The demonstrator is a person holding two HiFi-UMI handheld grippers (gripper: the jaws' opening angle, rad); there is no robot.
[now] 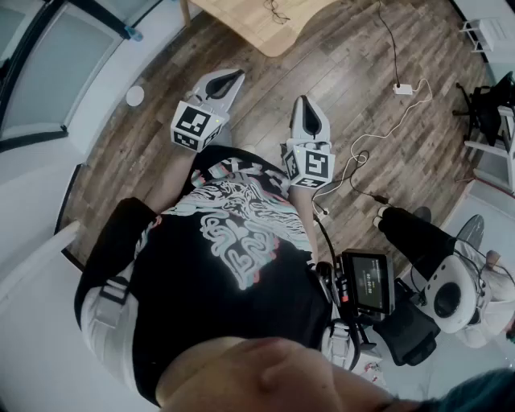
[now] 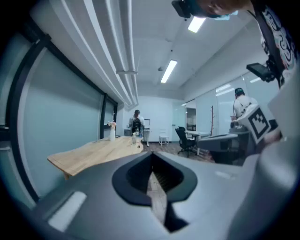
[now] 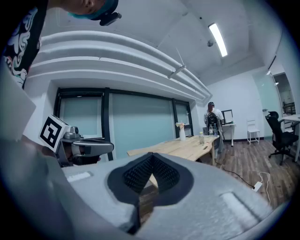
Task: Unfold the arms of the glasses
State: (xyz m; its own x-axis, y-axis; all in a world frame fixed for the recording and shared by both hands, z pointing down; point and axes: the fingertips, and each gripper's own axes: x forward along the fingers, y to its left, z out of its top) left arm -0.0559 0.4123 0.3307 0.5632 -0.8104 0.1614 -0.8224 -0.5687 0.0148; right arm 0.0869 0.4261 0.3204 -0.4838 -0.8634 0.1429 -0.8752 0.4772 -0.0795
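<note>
**A:** Start at the left. What is the left gripper (image 1: 228,79) doing?

**B:** It hangs in front of the person's chest, at about eleven o'clock from the middle of the head view, pointing out over the wooden floor (image 1: 354,72). In its own view the jaws are drawn together with their tips meeting, and only floor shows through the slit behind them. It has hold of nothing.

**A:** And the right gripper (image 1: 307,113)?

**B:** It is just beside the left one, at about twelve o'clock, pointing the same way. Its ribbed pads (image 3: 138,176) also meet at the tip, with nothing between them, so it is empty too.

**A:** Where are the glasses, then?

**B:** I see none in any view. The likeliest place is the wooden table (image 1: 257,24), at twelve o'clock beyond both grippers and well apart from them. The gripper views show a vase (image 2: 112,132) and a bottle (image 3: 201,138) at its far end. Anything smaller on the top is too small to tell.

**A:** Anything at the right?

**B:** A white plug (image 1: 404,88) and its cable lie on the floor at two o'clock, and a small screen (image 1: 368,282) sits at the person's hip at four o'clock. Neither belongs to the task.

**A:** So how far along is it?

**B:** By my reading, it has not begun. No arm of the glasses is unfolded as far as the pictures show. The glasses must be reached and steadied with one gripper, and both arms swung open with the other.
</note>
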